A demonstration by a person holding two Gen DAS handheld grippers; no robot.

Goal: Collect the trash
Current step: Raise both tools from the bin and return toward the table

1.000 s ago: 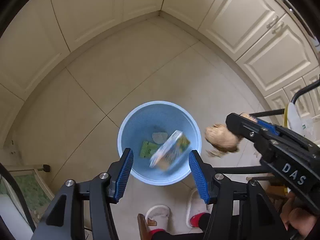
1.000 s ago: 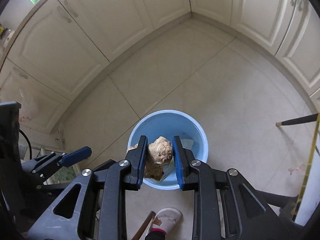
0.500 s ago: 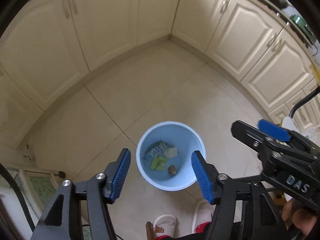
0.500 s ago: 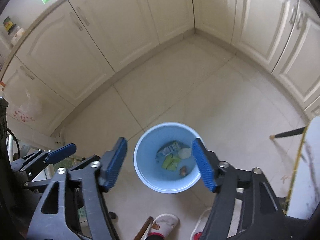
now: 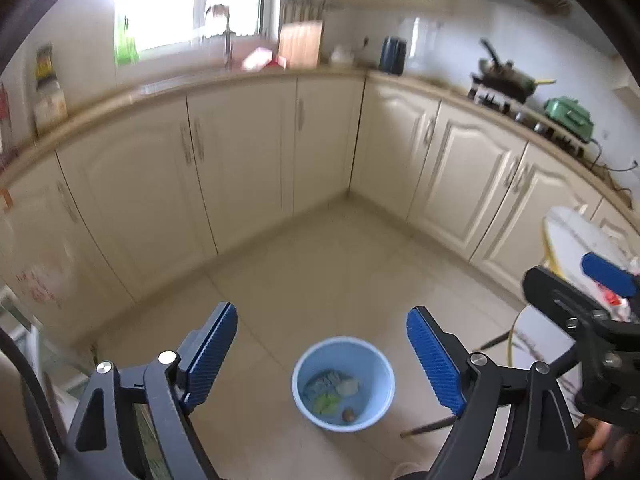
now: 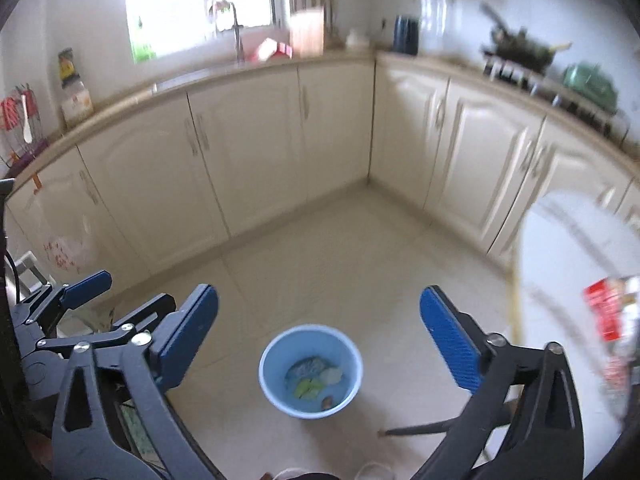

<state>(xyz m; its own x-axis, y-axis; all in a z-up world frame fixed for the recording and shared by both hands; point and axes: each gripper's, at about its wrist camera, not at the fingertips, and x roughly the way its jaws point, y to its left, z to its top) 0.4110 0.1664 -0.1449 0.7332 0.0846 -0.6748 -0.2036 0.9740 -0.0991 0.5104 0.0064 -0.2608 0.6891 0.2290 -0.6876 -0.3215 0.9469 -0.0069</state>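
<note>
Right wrist: one bucket (image 6: pixel 267 380); four scraps (image 6: pixel 316 378)

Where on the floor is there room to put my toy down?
The tile floor is bare between the cabinets and the blue bin. It is crowded right of the bin, by the white table and its legs.

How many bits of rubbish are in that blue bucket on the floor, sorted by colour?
In the blue bucket, as far as the blur allows:
Blue-and-white crumpled packet: 1
Pale whitish scrap: 1
Green wrapper: 1
Brown lump: 1
Total: 4
</note>
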